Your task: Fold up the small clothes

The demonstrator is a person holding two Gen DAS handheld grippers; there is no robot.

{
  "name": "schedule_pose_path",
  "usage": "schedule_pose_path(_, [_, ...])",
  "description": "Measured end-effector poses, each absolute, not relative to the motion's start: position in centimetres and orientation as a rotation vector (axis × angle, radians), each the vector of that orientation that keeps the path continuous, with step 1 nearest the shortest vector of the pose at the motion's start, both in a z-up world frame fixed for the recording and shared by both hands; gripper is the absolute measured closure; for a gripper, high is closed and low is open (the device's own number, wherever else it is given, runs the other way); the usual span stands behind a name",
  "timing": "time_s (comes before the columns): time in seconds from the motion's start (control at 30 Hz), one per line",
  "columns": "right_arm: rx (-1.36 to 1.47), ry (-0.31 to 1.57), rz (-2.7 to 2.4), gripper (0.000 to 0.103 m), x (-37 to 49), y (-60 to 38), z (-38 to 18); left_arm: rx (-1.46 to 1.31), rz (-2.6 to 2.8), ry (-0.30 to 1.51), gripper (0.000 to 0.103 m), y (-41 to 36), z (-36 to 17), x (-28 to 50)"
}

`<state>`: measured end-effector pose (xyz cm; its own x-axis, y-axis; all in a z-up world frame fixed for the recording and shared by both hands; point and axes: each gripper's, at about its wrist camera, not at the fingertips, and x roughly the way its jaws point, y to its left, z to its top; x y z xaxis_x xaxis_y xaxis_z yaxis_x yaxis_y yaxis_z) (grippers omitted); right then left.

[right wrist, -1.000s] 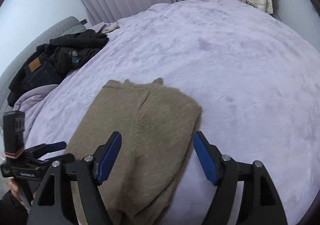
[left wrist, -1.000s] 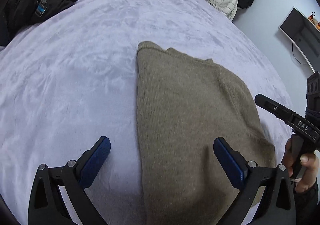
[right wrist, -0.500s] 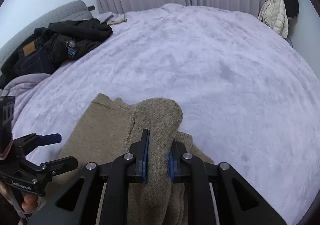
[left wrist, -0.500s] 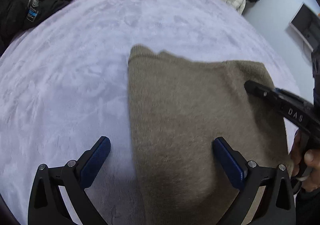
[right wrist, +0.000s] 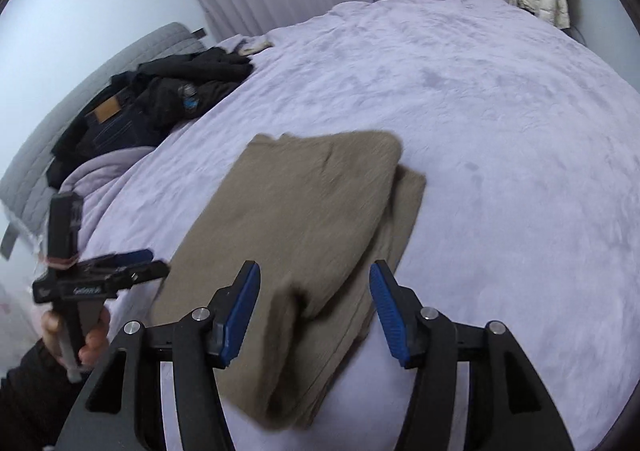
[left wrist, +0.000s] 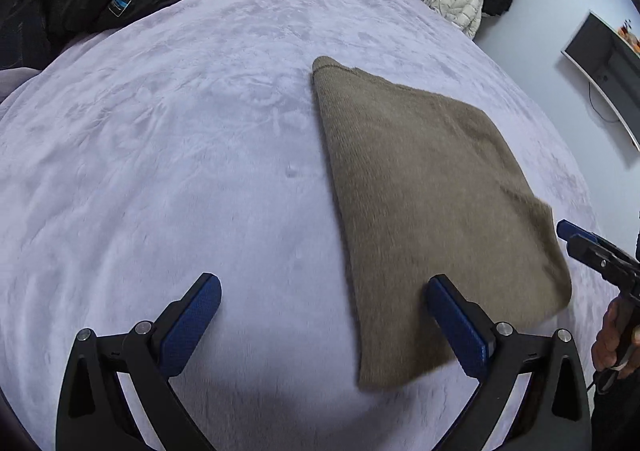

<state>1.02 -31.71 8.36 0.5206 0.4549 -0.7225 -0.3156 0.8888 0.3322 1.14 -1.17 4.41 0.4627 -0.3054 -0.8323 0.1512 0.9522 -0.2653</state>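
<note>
While both pairs of jaws stand spread and hold nothing, the olive-brown knit garment (right wrist: 304,235) lies folded on the lavender bed (right wrist: 500,99), its near end running between and under the right gripper (right wrist: 314,311). At that near end the top layer bulges up in a loose hump rather than lying flat, and a lower layer sticks out past the right-hand jaw. In the left wrist view the left gripper (left wrist: 320,325) hangs beside the garment (left wrist: 432,211): its right-hand jaw covers the cloth's edge, while its left-hand jaw is over bare bedding.

The likely trouble is that hump. Pinching only the upper layer would drag it off the lower one and undo the fold. The plush bedding may also grip the knit, so a sideways pull could skew the edges. Motion blur hides the exact layer edges.
</note>
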Motion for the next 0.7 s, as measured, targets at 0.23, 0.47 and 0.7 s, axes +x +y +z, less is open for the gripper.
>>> schedule_pose_path(0.23, [-0.014,0.956,0.519,0.055,-4.4,-27.6,5.5,-0.051,-0.321,1.045,0.0,-2.4,3.2,-2.6])
schedule_pose_path(0.47, [0.003,0.936,0.513,0.074,-4.9,-27.6,6.1,0.051,-0.383,1.012,0.0,-4.3,3.7,-4.9])
schedule_pose_path(0.7, [0.017,0.936,0.489,0.094,-5.0,-27.9,6.3,-0.043,-0.277,1.061,0.0,-3.4,1.8,-1.3])
